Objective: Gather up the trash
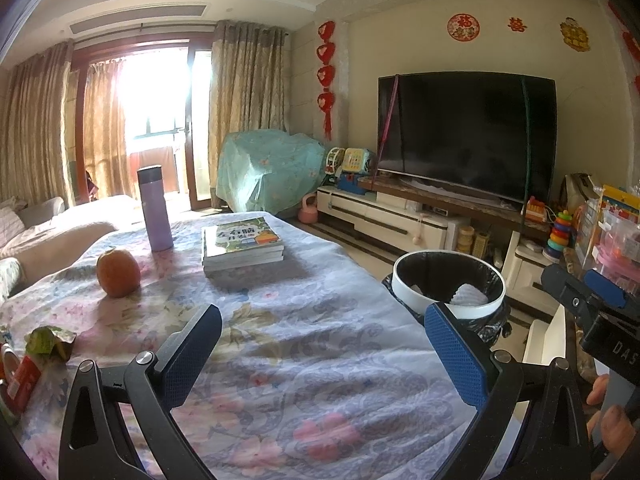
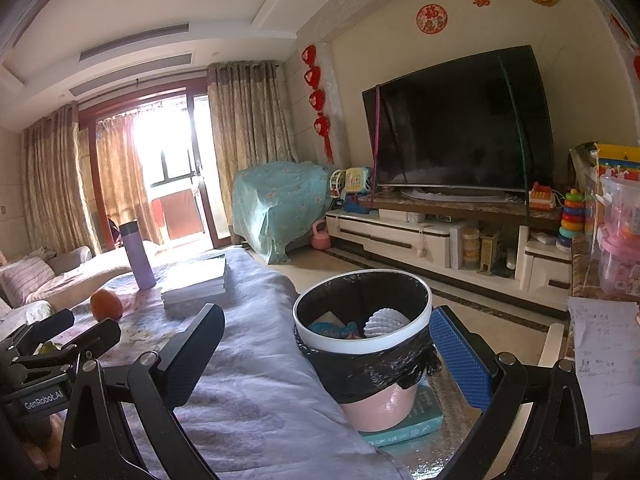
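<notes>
Both fingers [image 1: 192, 360] [image 2: 460, 360] wide apart, holding nothing

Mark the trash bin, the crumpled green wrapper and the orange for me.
trash bin [image 2: 362, 360], right wrist view, on the black liner folded over its side.
crumpled green wrapper [image 1: 48, 342], left wrist view, on its middle.
orange [image 1: 118, 272], left wrist view, on its front face.

Left gripper [image 1: 324, 354] is held level, jaws spread wide, empty. Right gripper [image 2: 328, 360] is likewise spread, at 3 o'clock.
</notes>
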